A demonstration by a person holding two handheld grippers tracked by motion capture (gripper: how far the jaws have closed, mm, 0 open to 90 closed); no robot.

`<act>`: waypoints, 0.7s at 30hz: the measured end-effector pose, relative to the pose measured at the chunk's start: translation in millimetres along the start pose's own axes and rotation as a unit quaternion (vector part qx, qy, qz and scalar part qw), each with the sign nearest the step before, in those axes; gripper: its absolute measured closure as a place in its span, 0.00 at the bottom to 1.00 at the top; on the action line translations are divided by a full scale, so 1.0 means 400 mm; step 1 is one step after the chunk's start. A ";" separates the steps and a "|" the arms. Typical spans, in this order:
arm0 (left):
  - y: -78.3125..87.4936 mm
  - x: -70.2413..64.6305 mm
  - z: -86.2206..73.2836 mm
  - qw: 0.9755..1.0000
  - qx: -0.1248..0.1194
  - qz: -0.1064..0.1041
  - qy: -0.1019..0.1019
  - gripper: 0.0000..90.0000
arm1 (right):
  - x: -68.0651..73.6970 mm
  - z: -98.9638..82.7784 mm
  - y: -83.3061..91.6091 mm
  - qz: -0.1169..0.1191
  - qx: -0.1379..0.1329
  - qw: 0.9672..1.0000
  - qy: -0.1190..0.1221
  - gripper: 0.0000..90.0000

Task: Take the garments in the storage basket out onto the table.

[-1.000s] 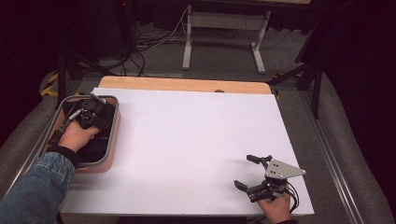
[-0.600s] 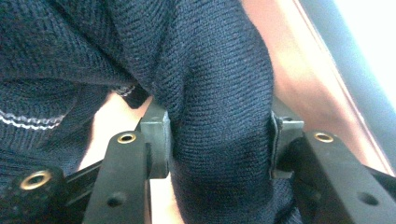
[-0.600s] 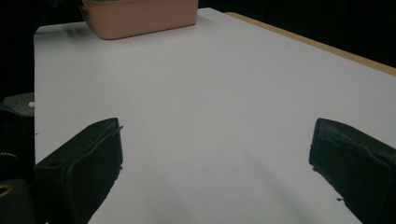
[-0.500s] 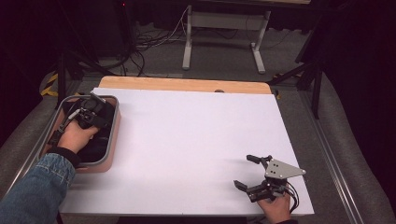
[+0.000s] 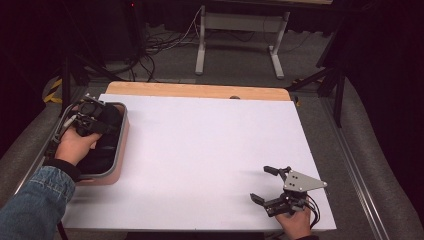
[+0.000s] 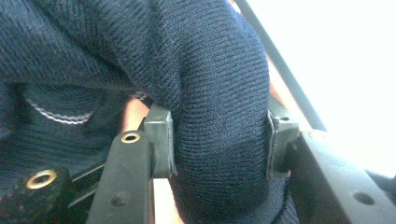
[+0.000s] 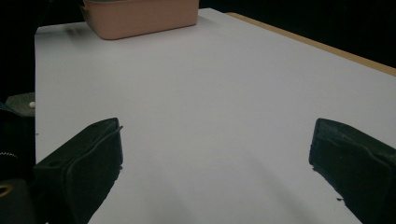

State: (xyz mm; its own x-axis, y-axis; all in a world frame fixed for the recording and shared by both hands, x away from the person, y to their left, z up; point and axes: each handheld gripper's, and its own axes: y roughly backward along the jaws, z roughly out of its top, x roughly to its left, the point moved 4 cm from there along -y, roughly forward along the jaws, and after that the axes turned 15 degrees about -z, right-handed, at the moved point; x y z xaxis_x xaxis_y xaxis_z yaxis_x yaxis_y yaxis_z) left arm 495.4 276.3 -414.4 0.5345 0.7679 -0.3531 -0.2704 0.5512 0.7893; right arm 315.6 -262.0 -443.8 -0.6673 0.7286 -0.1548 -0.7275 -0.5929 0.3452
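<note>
A: Where is the left claw [image 5: 92, 114]?

B: Down in the pink bin [image 5: 120, 145] at the left edge of the white tabletop [image 5: 210, 155], with the person's left hand [image 5: 75, 145] wrapped around it. A denim sleeve [image 5: 35, 205] comes in from the bottom left corner.

A: Is it holding anything?

B: Yes. In the left gripper view its two jaws are pressed against either side of a thick fold of dark navy knit fabric [image 6: 219, 93]. The fold bulges out between them, so the claw is partly closed and gripping the cloth. A thin pale stripe runs across the knit at the left of that view.

A: And the fabric itself?

B: It lies inside the bin, dark against the grey rim in the high view [image 5: 102, 150]. The clamped part sits right between the jaws.

A: The right claw [image 5: 262, 185]?

B: Near the bottom right corner of the tabletop, held by the right hand [image 5: 295, 222], well apart from the bin. Its jaws stand wide apart with nothing between them, just bare white tabletop [image 7: 210, 116]. The bin [image 7: 140, 16] shows far off at the top of the right gripper view.
</note>
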 end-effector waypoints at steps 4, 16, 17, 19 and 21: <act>0.023 -0.007 0.003 1.000 -0.025 -0.001 -0.007 0.63 | 0.000 0.000 -0.001 0.000 0.001 1.000 0.000 0.04; 0.088 -0.036 0.007 0.996 -0.083 0.000 -0.028 0.63 | 0.000 -0.001 -0.001 0.000 0.001 1.000 -0.001 0.04; 0.088 -0.036 0.007 0.996 -0.083 0.000 -0.028 0.63 | 0.000 -0.001 -0.001 0.000 0.001 1.000 -0.001 0.04; 0.104 -0.045 0.009 0.995 -0.096 0.003 -0.031 0.63 | 0.000 -0.001 -0.001 0.000 0.001 1.000 -0.001 0.04; 0.110 -0.049 0.009 0.994 -0.101 0.002 -0.032 0.63 | 0.000 -0.001 -0.002 0.000 0.002 1.000 -0.001 0.04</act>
State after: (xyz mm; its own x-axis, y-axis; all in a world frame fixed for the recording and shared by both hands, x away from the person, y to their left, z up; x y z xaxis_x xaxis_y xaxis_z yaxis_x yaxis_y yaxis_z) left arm 476.0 284.2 -370.9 0.5815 0.7517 -0.3111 -0.4256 0.6070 0.6712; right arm 316.1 -261.8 -444.5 -0.6674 0.7290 -0.1523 -0.7264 -0.5921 0.3490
